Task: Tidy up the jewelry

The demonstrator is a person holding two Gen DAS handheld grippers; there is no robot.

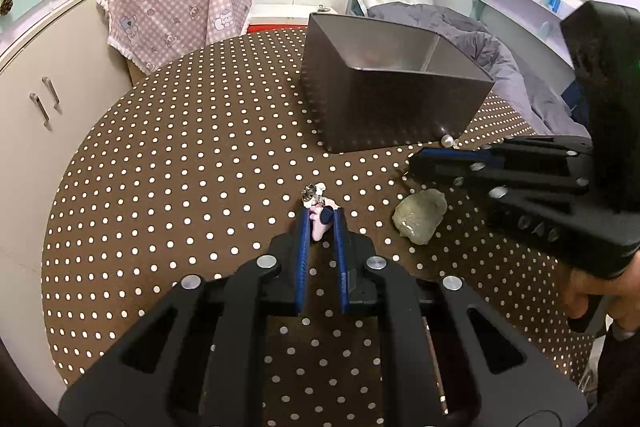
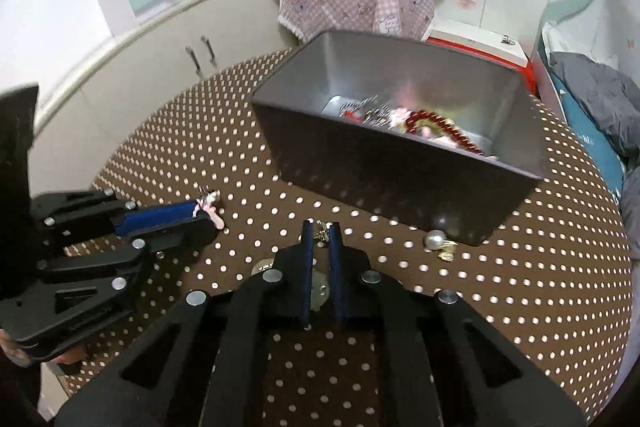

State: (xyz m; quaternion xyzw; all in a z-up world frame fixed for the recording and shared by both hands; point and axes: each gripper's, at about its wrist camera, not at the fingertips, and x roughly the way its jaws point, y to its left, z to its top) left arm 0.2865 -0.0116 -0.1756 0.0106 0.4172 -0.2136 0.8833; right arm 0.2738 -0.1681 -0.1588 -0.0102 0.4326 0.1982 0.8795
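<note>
The left gripper (image 1: 321, 217) has its blue pads pinched on a small pink hair clip (image 1: 319, 217) with a sparkly charm at its far end, low over the polka-dot tablecloth (image 1: 180, 187). The clip looks light and stiff, but the charm is probably delicate, so taking it by the plain pink body, as now, seems the safer grip. The right gripper (image 2: 321, 227) is pressed together on a small gold-coloured trinket (image 2: 321, 231) at its tips; what the piece is cannot be told, but it looks tiny, hard and likely slippery, so a pinch across its thickest part would hold best. Just beside the right gripper lies a pale green jade-like pendant (image 1: 420, 217), probably heavy for its size, smooth and liable to chip. Farther out, a pearl earring (image 2: 436, 241) lies touching the near corner of the dark grey box (image 2: 400, 183), round and apt to roll. Inside the box a red bead bracelet (image 2: 432, 125) and other pieces are already gathered.
</note>
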